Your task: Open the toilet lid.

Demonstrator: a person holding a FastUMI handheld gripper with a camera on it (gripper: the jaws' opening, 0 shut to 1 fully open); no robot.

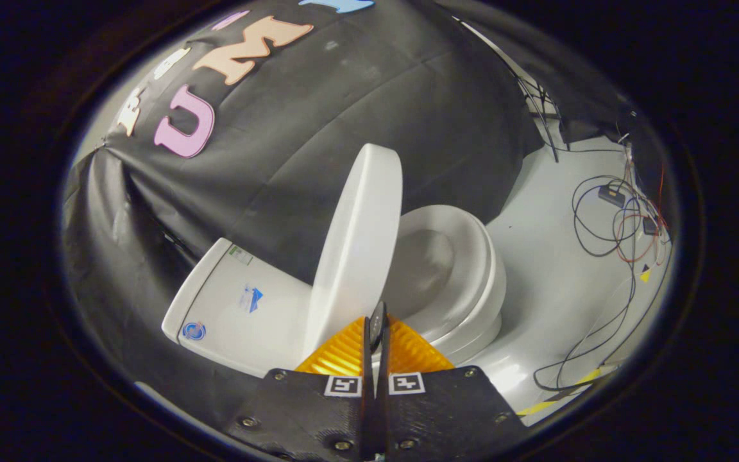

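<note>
Tongs (376, 333) clenched, nothing between them. Lid (356, 247) stands upright just ahead of their tips, edge-on, long axis vertical, between tank (235, 301) and seat (453, 269); looks open already.

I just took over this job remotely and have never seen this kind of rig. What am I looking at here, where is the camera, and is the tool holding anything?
There is no robot arm: a person carries a handheld two-finger gripper, and the camera rides on it, looking forward along the fingers. That is why the image is round and bent, and why the fingers show at the bottom.

Ahead is a white toilet on a pale floor, seen tilted because the tool is tilted. Its lid is raised, standing roughly upright in front of the tank, so the seat and bowl are open to view. Loose cables lie on the floor beyond the toilet.

The two fingers are closed together, their tips right at the lid's lower edge. I cannot tell whether they touch it; nothing appears gripped between them.
</note>
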